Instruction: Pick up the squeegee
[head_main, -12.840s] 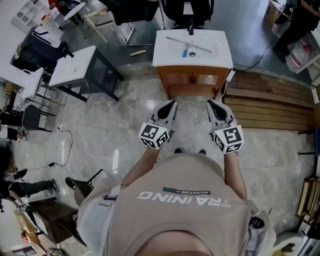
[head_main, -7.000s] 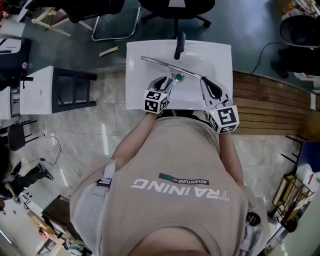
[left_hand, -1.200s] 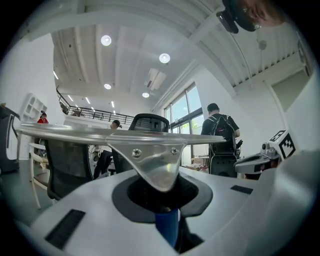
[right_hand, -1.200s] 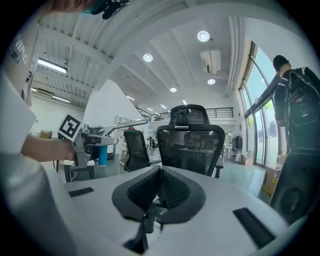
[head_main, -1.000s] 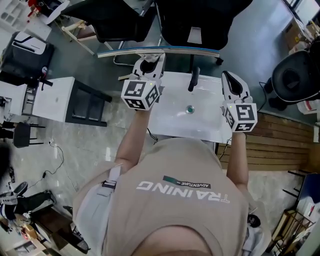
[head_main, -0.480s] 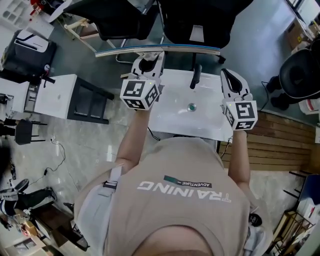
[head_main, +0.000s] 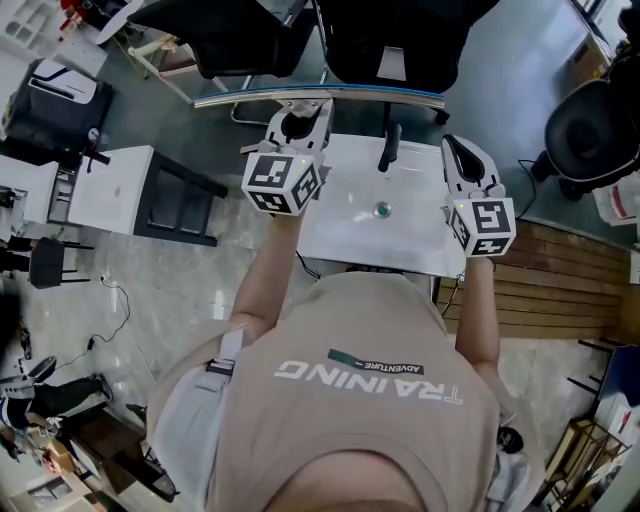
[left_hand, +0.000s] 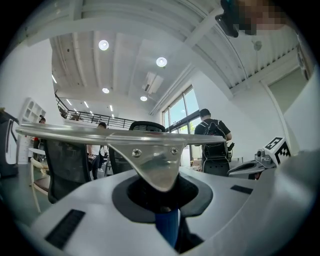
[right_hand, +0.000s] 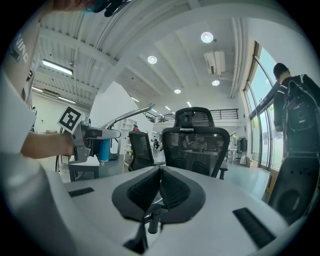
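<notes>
Grey tiled flooring surrounds a white sink with a dark faucet at its far edge and a drain in its basin. A black office chair stands beyond the sink. The left gripper is positioned above the sink's far left corner, its jaws pinching the blue handle of the squeegee. The squeegee is clear of the sink, and its long blade runs crosswise above the sink's far edge. The right gripper is above the sink's right edge, jaws pressed together with nothing between them.
</notes>
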